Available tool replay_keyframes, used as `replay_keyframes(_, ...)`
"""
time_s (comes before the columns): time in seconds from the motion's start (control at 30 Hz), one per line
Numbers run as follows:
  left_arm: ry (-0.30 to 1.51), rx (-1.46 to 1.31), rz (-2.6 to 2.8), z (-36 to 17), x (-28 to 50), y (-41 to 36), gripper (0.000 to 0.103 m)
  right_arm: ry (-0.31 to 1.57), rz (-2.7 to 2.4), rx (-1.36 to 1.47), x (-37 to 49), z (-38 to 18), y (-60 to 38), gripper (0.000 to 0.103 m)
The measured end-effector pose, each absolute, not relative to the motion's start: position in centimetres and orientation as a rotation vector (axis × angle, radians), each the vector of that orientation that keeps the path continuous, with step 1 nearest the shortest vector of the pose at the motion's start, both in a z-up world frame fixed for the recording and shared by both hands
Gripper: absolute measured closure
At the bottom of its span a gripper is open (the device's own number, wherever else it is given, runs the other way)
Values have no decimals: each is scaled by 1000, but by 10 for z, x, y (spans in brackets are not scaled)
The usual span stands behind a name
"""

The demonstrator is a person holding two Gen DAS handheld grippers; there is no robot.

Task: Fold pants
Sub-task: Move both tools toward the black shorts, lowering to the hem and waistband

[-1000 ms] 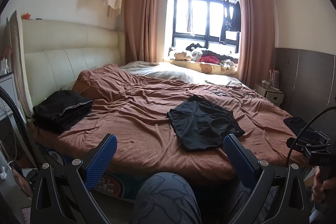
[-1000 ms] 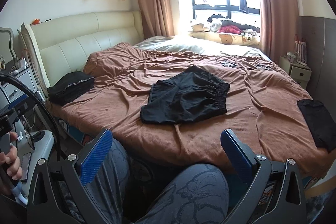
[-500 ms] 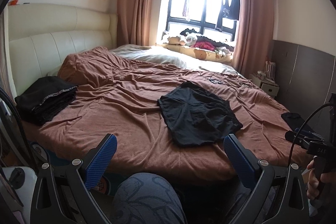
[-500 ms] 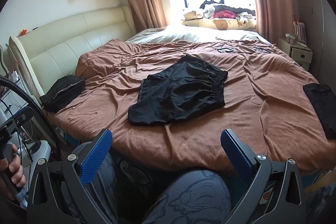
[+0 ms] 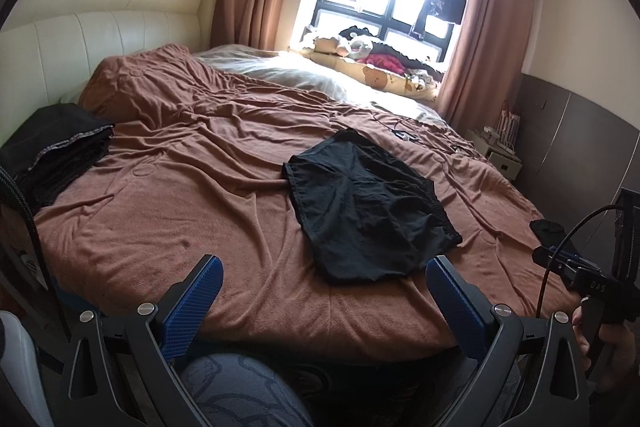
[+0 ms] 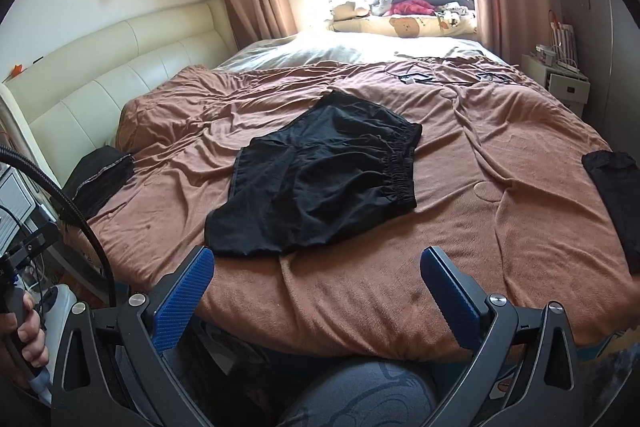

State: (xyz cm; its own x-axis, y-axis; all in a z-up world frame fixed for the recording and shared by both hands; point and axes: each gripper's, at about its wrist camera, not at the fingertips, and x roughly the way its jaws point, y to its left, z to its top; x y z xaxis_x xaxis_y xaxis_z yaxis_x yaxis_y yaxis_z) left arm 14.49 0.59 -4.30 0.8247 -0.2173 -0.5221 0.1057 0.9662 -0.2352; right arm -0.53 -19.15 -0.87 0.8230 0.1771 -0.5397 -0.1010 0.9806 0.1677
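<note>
The black shorts [image 6: 316,179] are lying spread flat in the middle of the brown blanket [image 6: 500,211], looking thin, light and floppy, so they'll probably sag and bunch when lifted. Left gripper [image 5: 322,293] and right gripper [image 6: 316,287] both hang wide open, empty, short of the blanket's near edge. I'd pinch the elastic waistband [image 6: 402,163] corners, since that's the firmest bit.

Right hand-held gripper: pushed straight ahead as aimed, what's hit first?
Probably the black shorts, near their front hem. The right hand-held gripper is open and empty, over the brown blanket at the bed edge. Depth is unclear; if low, blanket first.
</note>
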Motion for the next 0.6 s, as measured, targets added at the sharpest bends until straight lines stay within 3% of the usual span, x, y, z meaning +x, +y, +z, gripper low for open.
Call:
replay_keyframes(0.17,636,-234,-210,-55,172,1,9,617,139,146,16,-12,-194,0)
replay_keyframes(0.33,704,-265,-255,-72,201,-7,23,652,128,188,40,-19,-207,0)
replay_keyframes(0.6,822,-329,-303,-103,247,-16,30,687,131,239,68,-31,-221,0)
